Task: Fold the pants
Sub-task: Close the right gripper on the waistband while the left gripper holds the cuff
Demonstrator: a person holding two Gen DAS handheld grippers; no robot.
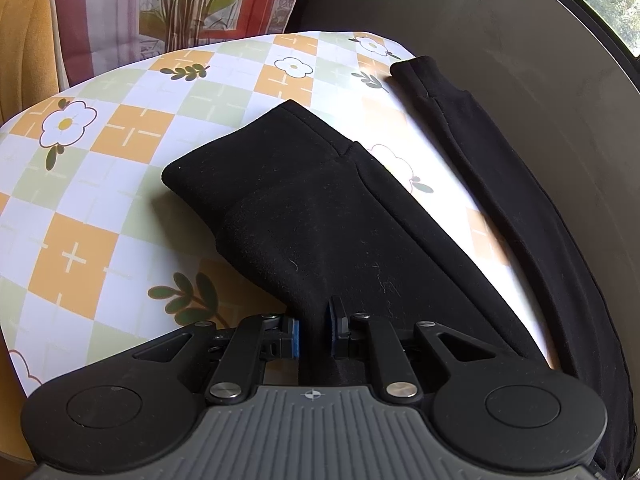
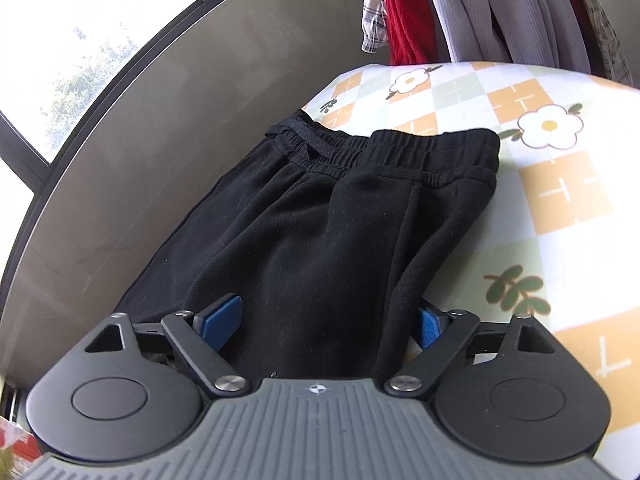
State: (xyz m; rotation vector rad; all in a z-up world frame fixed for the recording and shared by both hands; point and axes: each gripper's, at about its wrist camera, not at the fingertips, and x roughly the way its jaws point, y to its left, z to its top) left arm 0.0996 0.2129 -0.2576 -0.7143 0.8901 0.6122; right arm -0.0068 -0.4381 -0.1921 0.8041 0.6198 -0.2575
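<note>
Black fleece pants (image 1: 328,216) lie on a table with a flowered checked cloth (image 1: 120,168). In the left wrist view one leg with its cuff runs up from my left gripper (image 1: 315,334), whose blue pads are shut on a pinch of that leg's fabric. The other leg (image 1: 500,168) lies along the table's right edge. In the right wrist view the waist part of the pants (image 2: 340,216), with elastic waistband and drawstring, lies ahead. My right gripper (image 2: 324,326) is open, its blue pads (image 2: 220,324) wide apart on either side of the fabric.
A yellow chair (image 1: 24,40) and a patterned curtain stand beyond the table's far left. Hanging clothes (image 2: 500,4) are behind the table in the right wrist view. A grey wall and window run along the table's edge near the pants.
</note>
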